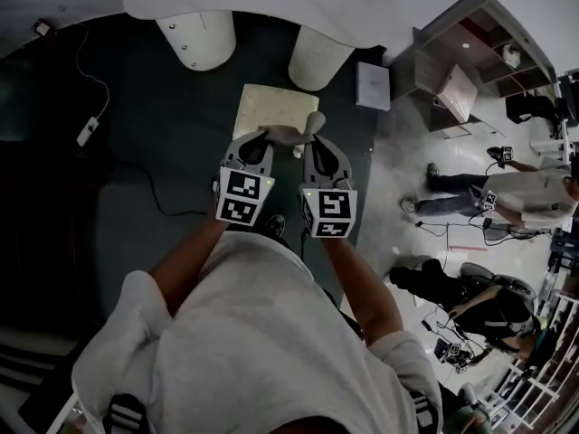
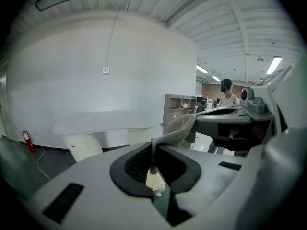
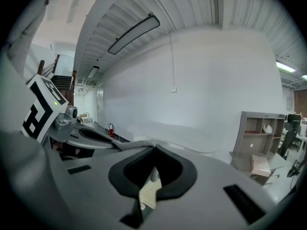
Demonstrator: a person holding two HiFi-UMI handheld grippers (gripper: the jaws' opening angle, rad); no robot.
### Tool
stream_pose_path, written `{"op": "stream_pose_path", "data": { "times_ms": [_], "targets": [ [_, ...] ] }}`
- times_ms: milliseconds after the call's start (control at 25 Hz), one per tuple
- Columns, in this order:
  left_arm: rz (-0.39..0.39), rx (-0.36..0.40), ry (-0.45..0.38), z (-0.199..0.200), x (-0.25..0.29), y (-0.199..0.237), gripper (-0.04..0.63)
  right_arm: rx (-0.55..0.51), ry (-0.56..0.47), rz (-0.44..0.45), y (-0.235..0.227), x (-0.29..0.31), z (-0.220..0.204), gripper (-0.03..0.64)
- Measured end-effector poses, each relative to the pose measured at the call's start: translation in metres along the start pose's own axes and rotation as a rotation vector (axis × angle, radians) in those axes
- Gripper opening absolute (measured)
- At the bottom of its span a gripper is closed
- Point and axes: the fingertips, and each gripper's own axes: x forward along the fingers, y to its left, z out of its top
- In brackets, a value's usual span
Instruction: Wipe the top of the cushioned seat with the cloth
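Observation:
A cream cushioned seat (image 1: 270,107) stands on the dark floor in front of me. A grey cloth (image 1: 291,134) hangs stretched between both grippers above the seat's near edge. My left gripper (image 1: 263,137) is shut on the cloth's left end, and the cloth (image 2: 180,127) runs from its closed jaws (image 2: 153,166) toward the other gripper. My right gripper (image 1: 314,139) is shut on the right end, where the cloth (image 3: 136,143) leaves the jaws (image 3: 152,169) to the left. A cream patch of seat (image 3: 149,193) shows below the jaws.
A white table on two round legs (image 1: 194,39) stands just beyond the seat. A white box (image 1: 373,84) and a shelf unit (image 1: 470,61) are at the right. A cable (image 1: 90,129) lies on the floor at left. People (image 1: 507,197) stand at the far right.

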Motion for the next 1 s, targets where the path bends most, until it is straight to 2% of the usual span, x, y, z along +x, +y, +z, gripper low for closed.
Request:
{"op": "stream_pose_path", "data": {
  "times_ms": [200, 440, 800, 1000],
  "targets": [
    [0.025, -0.001, -0.023, -0.008, -0.025, -0.039, 0.031, 0.019, -0.005, 0.006, -0.004, -0.043, -0.018, 0.014],
    [-0.002, -0.006, -0.02, -0.018, -0.032, -0.076, 0.031, 0.029, 0.004, -0.01, -0.014, -0.08, -0.037, 0.013],
    [-0.056, 0.067, -0.008, -0.017, -0.027, -0.125, 0.031, 0.057, 0.003, -0.059, -0.039, -0.115, -0.055, 0.014],
    [-0.065, 0.093, -0.025, -0.002, -0.02, -0.138, 0.031, 0.059, -0.017, -0.07, -0.058, -0.119, -0.046, 0.013]
  ]
}}
